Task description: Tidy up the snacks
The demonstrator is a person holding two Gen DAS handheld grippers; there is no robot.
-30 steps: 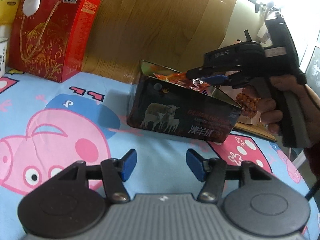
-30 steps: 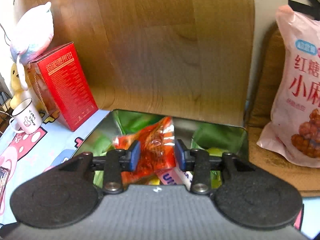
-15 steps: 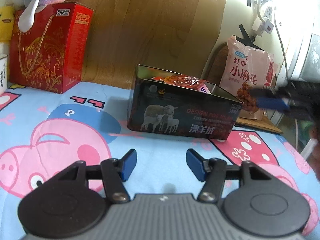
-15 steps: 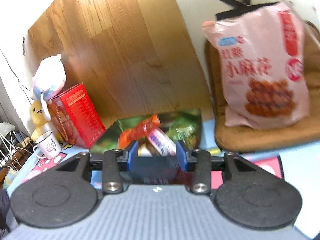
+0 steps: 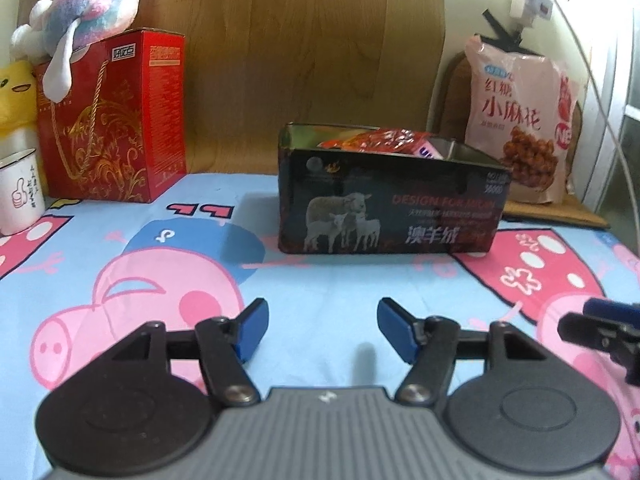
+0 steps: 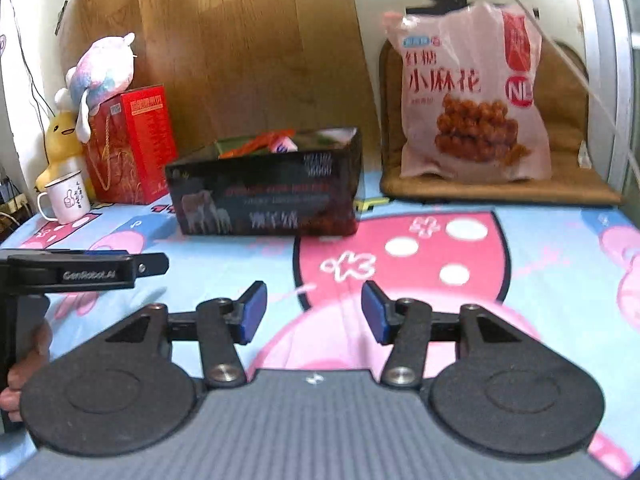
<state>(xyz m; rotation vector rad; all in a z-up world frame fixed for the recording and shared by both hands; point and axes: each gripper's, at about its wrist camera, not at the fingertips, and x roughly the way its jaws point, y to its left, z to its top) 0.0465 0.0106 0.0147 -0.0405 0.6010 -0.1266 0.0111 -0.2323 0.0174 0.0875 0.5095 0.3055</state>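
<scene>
A dark tin box (image 5: pixel 394 204) with sheep printed on its side stands open on the cartoon-print cloth; it also shows in the right wrist view (image 6: pixel 266 192). Snack packets (image 5: pixel 384 140) lie inside it, a red one on top (image 6: pixel 256 145). A large pink snack bag (image 5: pixel 520 120) leans at the back right on a brown mat (image 6: pixel 472 96). My left gripper (image 5: pixel 322 330) is open and empty, low over the cloth in front of the tin. My right gripper (image 6: pixel 312 312) is open and empty, to the right of the left one.
A red gift box (image 5: pixel 116 120) with a plush toy (image 5: pixel 84 8) on top stands at the back left, beside a white mug (image 5: pixel 18 192) and a yellow plush (image 6: pixel 60 140). A wooden board (image 5: pixel 300 48) backs the scene. A cable (image 5: pixel 592 80) hangs at right.
My right gripper was over the tin with the red packet between its fingers; it has opened, left the packet in the tin and pulled back low to the front right. The left gripper barely moved.
</scene>
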